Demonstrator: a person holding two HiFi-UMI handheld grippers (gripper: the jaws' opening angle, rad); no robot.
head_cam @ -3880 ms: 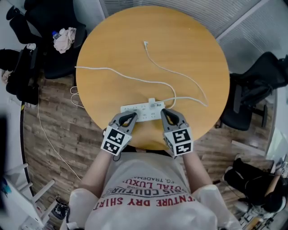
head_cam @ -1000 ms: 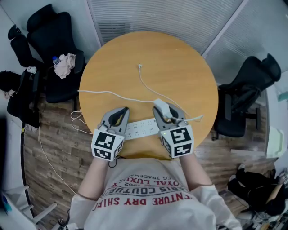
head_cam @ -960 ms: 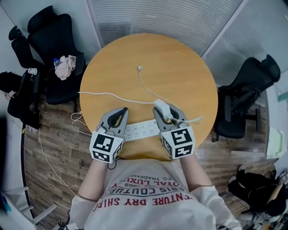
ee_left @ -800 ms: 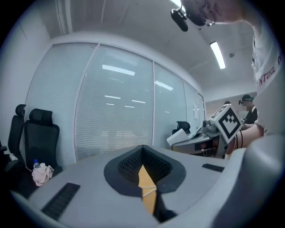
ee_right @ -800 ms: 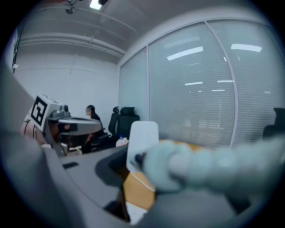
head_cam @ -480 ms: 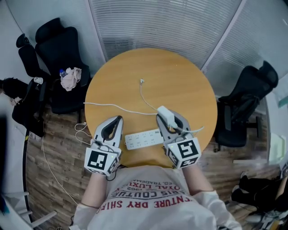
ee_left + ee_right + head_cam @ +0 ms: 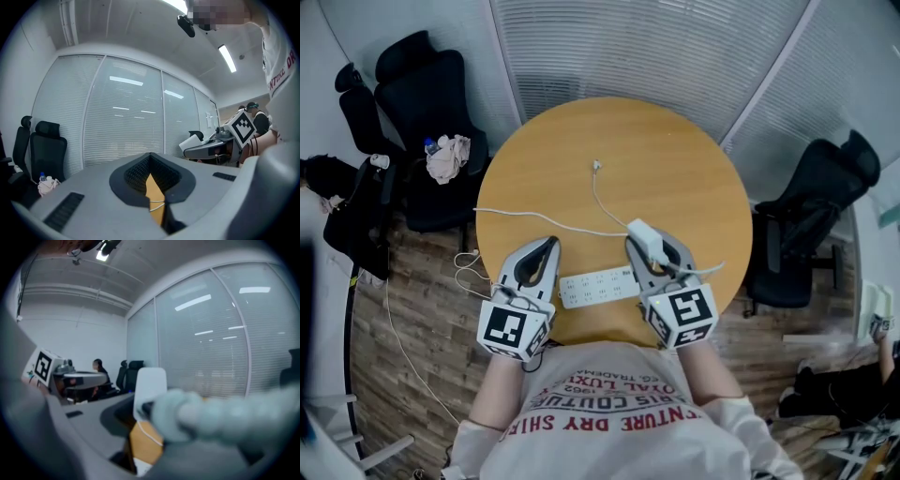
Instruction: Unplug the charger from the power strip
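Both grippers have risen off the power strip (image 7: 598,286), which lies on the table (image 7: 675,159). Right gripper (image 7: 649,247) clamps the charger (image 7: 643,236), lifted clear of its socket. Left gripper (image 7: 547,246) closed, empty. Unplugging judged complete.

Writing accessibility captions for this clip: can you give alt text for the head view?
The right gripper holds a white block-shaped charger clear of the long white power strip on the round wooden table. The left gripper hovers empty by the strip's left end.
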